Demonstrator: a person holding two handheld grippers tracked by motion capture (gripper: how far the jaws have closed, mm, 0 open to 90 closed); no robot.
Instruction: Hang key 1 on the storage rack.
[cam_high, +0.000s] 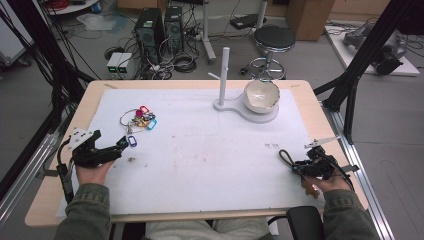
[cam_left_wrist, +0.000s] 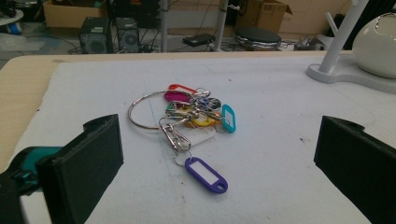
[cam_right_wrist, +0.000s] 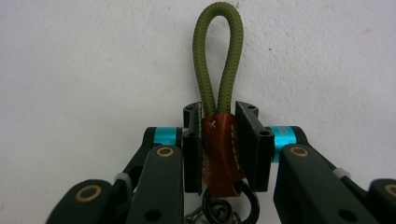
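High view overlooks table (cam_high: 200, 150); gripper views sit close, low.

Wide bare stretch of the white mat (cam_high: 200, 160) is lying open btwn the two hands, w/ free passage across the middle. Key bunch (cam_high: 139, 120) is sitting just ahead of the left gripper (cam_high: 121, 145), blocking that lane. White stand (cam_high: 224, 75) & bowl (cam_high: 261, 95) are crowding the far centre-right; the near edge is staying passable.
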